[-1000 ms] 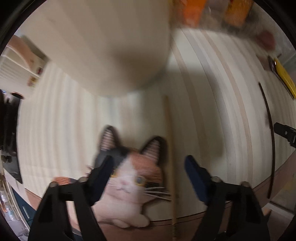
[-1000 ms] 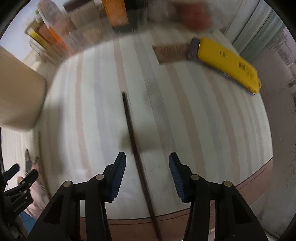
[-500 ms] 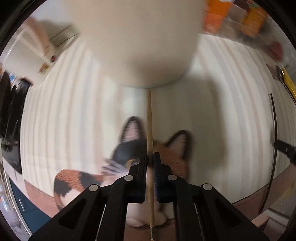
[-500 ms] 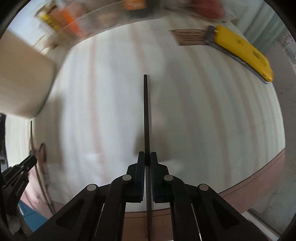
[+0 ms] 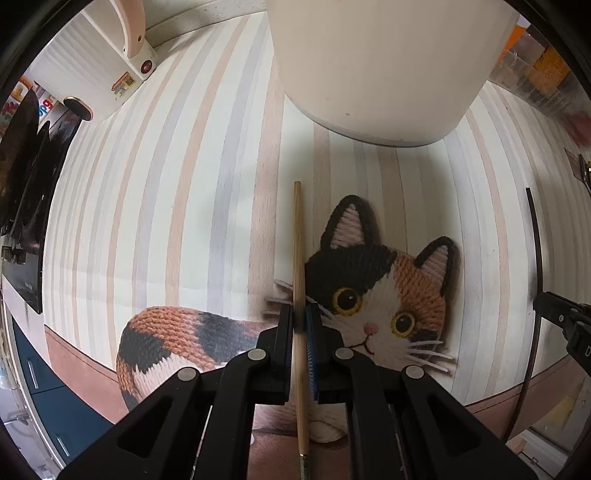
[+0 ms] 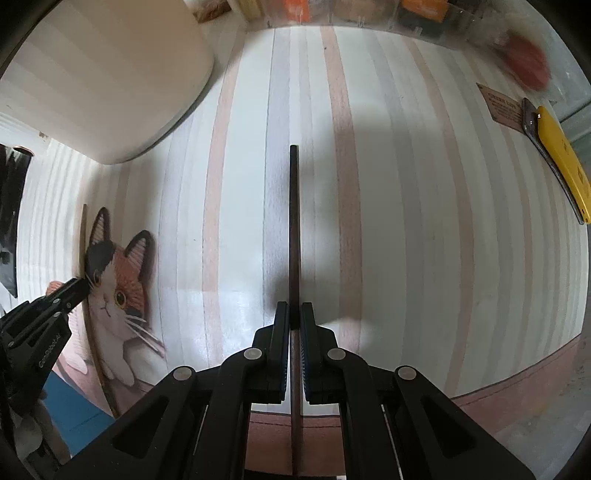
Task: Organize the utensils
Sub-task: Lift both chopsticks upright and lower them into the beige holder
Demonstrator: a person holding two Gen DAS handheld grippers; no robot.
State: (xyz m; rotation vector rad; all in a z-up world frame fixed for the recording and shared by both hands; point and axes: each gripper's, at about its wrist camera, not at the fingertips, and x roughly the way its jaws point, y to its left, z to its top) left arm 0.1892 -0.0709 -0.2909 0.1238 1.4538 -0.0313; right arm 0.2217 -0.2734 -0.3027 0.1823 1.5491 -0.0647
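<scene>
My left gripper (image 5: 299,318) is shut on a light wooden chopstick (image 5: 297,236), which runs straight ahead between the pads toward a cream container (image 5: 380,66). Under it lies a knitted cat mat (image 5: 380,295) on the striped tablecloth (image 5: 166,206). My right gripper (image 6: 294,314) is shut on a dark chopstick (image 6: 294,221) that points away over the tablecloth (image 6: 406,221). In the left wrist view the dark chopstick (image 5: 535,258) and the right gripper show at the right edge. The right wrist view shows the left gripper (image 6: 79,286) at the cat mat (image 6: 118,291).
The cream container (image 6: 99,74) stands at the upper left of the right wrist view. A yellow flat object (image 6: 561,166) and a brown card (image 6: 502,107) lie at the far right. Clear boxes (image 6: 369,11) line the back. A white appliance (image 5: 96,70) sits far left.
Both grippers went from open to shut, the left on the light chopstick, the right on the dark one. Both have shifted across the table, and the cat mat now lies to the left gripper's right.
</scene>
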